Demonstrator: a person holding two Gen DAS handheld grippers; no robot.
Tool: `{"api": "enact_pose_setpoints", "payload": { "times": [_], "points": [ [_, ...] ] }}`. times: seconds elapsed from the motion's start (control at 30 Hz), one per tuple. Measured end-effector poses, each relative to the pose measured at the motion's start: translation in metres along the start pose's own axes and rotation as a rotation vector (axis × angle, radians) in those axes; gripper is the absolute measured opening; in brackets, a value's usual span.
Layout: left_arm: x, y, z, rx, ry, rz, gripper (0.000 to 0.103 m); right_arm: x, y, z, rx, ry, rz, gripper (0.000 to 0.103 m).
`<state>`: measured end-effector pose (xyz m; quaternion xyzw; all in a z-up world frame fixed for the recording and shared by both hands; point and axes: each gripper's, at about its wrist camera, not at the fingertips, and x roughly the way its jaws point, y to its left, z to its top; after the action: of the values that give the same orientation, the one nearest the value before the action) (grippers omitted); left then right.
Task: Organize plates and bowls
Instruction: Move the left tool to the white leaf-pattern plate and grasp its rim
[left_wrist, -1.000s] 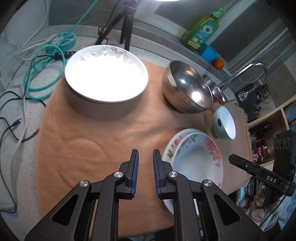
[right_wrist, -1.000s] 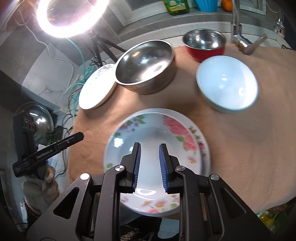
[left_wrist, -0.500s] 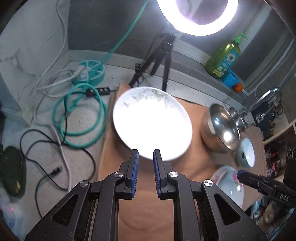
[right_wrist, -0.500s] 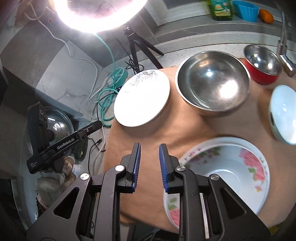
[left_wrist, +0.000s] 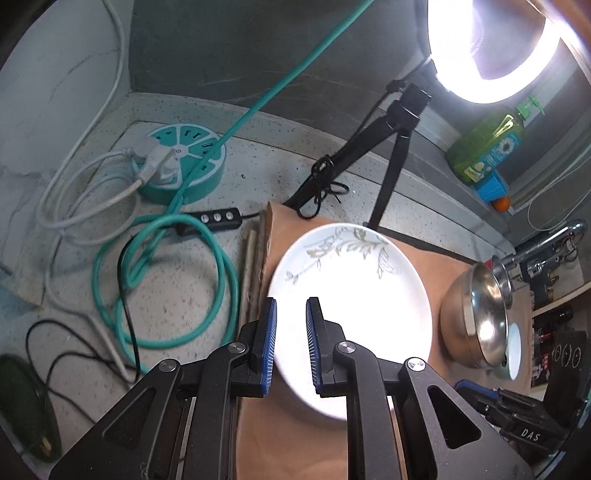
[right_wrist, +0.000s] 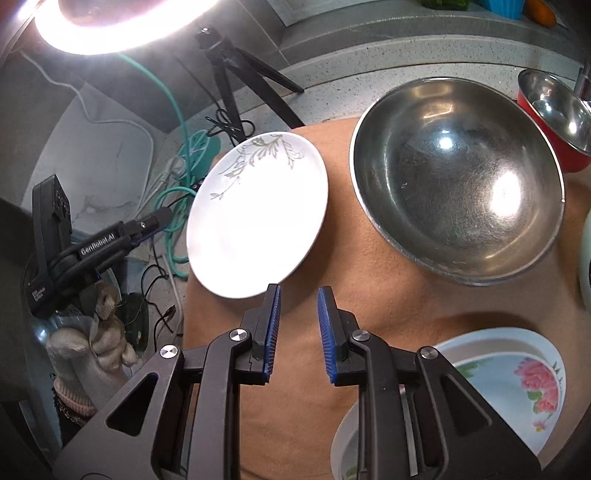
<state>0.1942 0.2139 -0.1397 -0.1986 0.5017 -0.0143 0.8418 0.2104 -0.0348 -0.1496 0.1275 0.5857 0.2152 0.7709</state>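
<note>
A white plate with a grey leaf pattern (left_wrist: 354, 291) (right_wrist: 258, 214) lies on the brown cloth (right_wrist: 332, 332) at its left end. My left gripper (left_wrist: 291, 345) is open and empty, its fingertips over the plate's near-left rim. My right gripper (right_wrist: 298, 328) is open and empty above the cloth, just near the plate's front edge. A large steel bowl (right_wrist: 458, 177) (left_wrist: 476, 314) stands right of the plate. A red bowl with steel inside (right_wrist: 554, 114) is behind it. A floral plate (right_wrist: 509, 387) lies at the front right. A pale green bowl (left_wrist: 513, 350) sits at the right edge.
A ring light on a black tripod (left_wrist: 391, 147) stands behind the cloth. A teal power hub (left_wrist: 181, 166), a teal cable coil (left_wrist: 162, 280) and white and black cords lie on the counter to the left. A green soap bottle (left_wrist: 487, 147) and a faucet (left_wrist: 546, 243) are at the back right.
Both grippers have swung left and closer to the white plate. The floral plate has slid out to the right of the right wrist view. Both stay open.
</note>
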Motion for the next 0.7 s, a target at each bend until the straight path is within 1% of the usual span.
{"api": "enact_pose_setpoints", "payload": {
  "times": [0.03, 0.13, 0.27, 0.47, 0.6, 0.7],
  "points": [
    [0.004, 0.001, 0.005, 0.001, 0.003, -0.003, 0.014, 0.003, 0.0, 0.002, 0.005, 0.005, -0.001, 0.021],
    [0.016, 0.005, 0.018, -0.008, 0.022, -0.043, 0.014, 0.011, 0.001, 0.008, 0.009, 0.022, -0.011, 0.021],
    [0.034, 0.005, 0.031, 0.005, 0.054, -0.05, 0.014, 0.02, 0.006, 0.017, 0.005, 0.027, -0.029, 0.021],
    [0.051, 0.0, 0.033, 0.033, 0.083, -0.035, 0.015, 0.03, 0.005, 0.022, 0.015, 0.038, -0.06, 0.021],
    [0.057, -0.006, 0.034, 0.064, 0.095, -0.009, 0.015, 0.036, 0.003, 0.022, 0.021, 0.047, -0.074, 0.021],
    [0.061, -0.006, 0.034, 0.072, 0.099, -0.006, 0.015, 0.04, 0.002, 0.023, 0.019, 0.055, -0.078, 0.021]
  ]
}}
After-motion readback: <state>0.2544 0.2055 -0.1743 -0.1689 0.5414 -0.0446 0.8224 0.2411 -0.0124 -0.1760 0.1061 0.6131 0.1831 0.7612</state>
